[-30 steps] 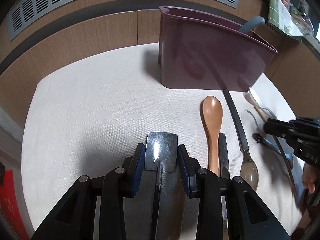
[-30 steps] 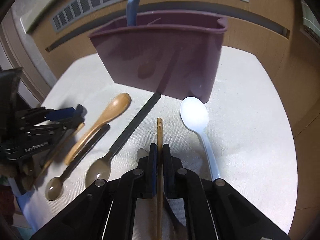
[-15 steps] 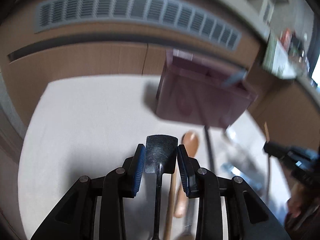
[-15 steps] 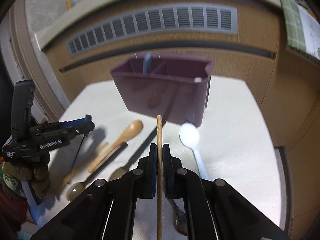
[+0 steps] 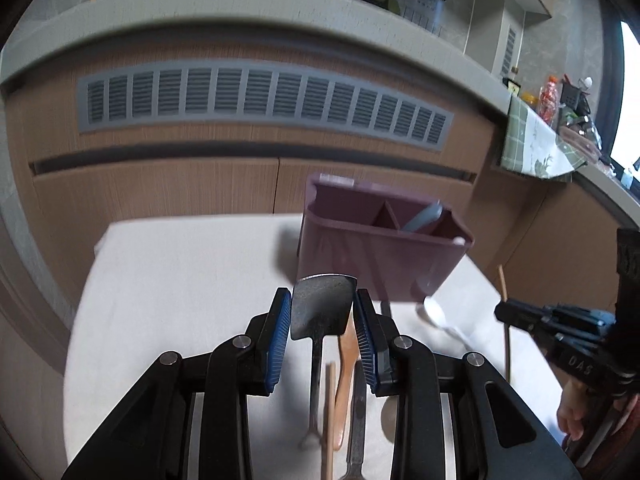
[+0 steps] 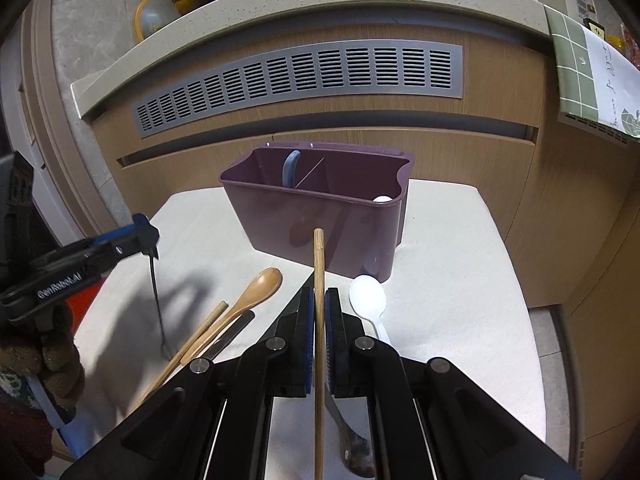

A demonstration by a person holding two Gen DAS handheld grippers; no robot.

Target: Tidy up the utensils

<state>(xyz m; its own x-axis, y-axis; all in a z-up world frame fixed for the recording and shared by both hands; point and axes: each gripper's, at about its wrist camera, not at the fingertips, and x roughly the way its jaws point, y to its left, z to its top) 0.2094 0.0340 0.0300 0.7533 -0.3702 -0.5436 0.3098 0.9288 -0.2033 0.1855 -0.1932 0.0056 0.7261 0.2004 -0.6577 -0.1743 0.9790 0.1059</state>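
Left wrist view: my left fingers [image 5: 323,320] sit partly open around a metal utensil [image 5: 322,308]; its flat handle end fills the gap, pads at its edges, and they have just been closing in on it. It hangs below them, clear of the worktop [image 5: 180,288], so I judge it gripped by the wide end so the working end goes down into the caddy [image 5: 380,256]. The caddy stands ahead to the right, dividers visible, a blue handle [image 5: 424,218] in one compartment. Wooden spoon [image 5: 346,368] and other pieces lie underneath on the cloth. My right gripper [image 5: 505,313] comes in from the right edge with a chopstick [image 5: 502,280].

Right wrist view: right fingers [image 6: 319,308] nearly shut, pinching the chopstick [image 6: 319,264] upright along its length, probably for a straight drop in. Only here: the metal utensil [image 6: 157,304] seen side-on, hanging thin from the left gripper [image 6: 145,240], its tip at or just above the cloth, cannot tell which. Also a white spoon [image 6: 367,300] by the caddy [image 6: 320,224], a second chopstick [image 6: 192,340] and a white bit in the caddy's right end. Left view alone shows the grip on the flat end.
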